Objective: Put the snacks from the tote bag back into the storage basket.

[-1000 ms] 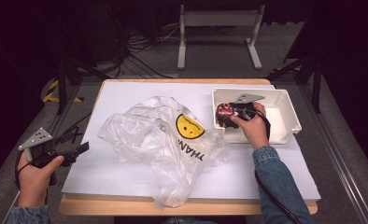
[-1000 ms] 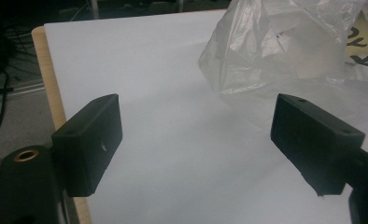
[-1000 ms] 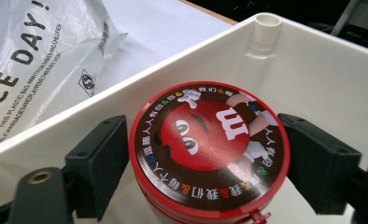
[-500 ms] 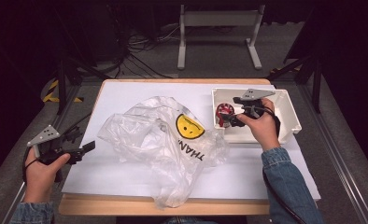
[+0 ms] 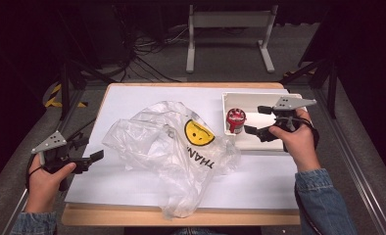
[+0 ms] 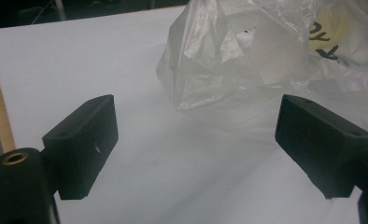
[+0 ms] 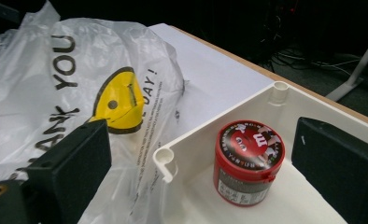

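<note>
A red round canister [image 5: 235,120] stands upright in the left end of a white tray [image 5: 252,145]. My right gripper [image 5: 256,120] is open just right of it, not touching. In the right gripper view the canister [image 7: 248,161] sits between the wide-apart jaws of my right gripper [image 7: 205,172], inside the tray corner [image 7: 166,158]. A crumpled clear plastic bag [image 5: 181,147] with a yellow smiley lies mid-table. My left gripper [image 5: 89,149] is open at the table's left edge, with the bag [image 6: 247,60] ahead of the left gripper [image 6: 196,144].
The table [image 5: 132,98] has a white top with a wooden rim. The bag's printed side [image 7: 70,84] lies against the tray's left wall. Cables and a metal stand sit on the dark floor beyond the far edge.
My right gripper has let go of the canister and drawn back to the right, leaving it standing in the tray. My left gripper has moved in toward the bag.
</note>
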A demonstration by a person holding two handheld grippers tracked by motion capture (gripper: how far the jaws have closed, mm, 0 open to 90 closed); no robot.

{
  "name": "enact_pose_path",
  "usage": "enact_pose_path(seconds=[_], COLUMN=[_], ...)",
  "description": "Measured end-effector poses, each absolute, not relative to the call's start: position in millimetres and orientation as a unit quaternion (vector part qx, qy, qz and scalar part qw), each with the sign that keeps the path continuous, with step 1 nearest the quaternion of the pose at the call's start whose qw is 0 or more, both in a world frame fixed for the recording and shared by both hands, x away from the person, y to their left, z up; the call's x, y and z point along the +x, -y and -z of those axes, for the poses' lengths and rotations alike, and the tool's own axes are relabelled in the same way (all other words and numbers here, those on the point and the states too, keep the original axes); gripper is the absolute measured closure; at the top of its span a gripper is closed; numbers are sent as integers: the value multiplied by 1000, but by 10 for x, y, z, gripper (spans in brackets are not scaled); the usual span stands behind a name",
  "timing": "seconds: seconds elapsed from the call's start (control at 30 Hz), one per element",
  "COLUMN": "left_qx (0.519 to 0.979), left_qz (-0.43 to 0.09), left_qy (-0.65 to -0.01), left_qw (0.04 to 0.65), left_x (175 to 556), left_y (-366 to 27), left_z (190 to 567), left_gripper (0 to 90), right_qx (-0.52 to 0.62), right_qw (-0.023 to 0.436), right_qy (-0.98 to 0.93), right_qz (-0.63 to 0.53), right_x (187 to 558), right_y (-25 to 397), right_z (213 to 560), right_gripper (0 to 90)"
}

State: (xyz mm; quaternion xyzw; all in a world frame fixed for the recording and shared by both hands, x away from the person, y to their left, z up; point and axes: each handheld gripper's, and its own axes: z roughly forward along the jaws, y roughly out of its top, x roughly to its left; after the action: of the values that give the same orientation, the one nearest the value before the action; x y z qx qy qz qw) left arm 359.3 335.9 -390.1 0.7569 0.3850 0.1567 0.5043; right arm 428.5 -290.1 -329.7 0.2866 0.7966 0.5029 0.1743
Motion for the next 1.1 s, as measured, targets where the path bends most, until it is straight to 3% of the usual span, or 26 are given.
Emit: enact_pose_path(seconds=[0.2, 0.6, 1.1], left_qx=[761, 769, 761], left_qz=[-153, -144, -147], left_qy=[-381, -369, -356], left_qw=[502, 501, 521], left_x=[3541, 3424, 3317], left_y=[-3350, -3292, -3225], left_z=[3913, 3948, 4142], left_gripper=[136, 131, 131], right_qx=[282, 295, 298], right_qw=[154, 161, 149], right_qy=[-798, -790, -773], right_qz=[-510, -513, -540], right_x=[4118, 3810, 3477], right_y=[3059, 3354, 3566], right_z=[3267, 3314, 3674], right_gripper=[21, 21, 21])
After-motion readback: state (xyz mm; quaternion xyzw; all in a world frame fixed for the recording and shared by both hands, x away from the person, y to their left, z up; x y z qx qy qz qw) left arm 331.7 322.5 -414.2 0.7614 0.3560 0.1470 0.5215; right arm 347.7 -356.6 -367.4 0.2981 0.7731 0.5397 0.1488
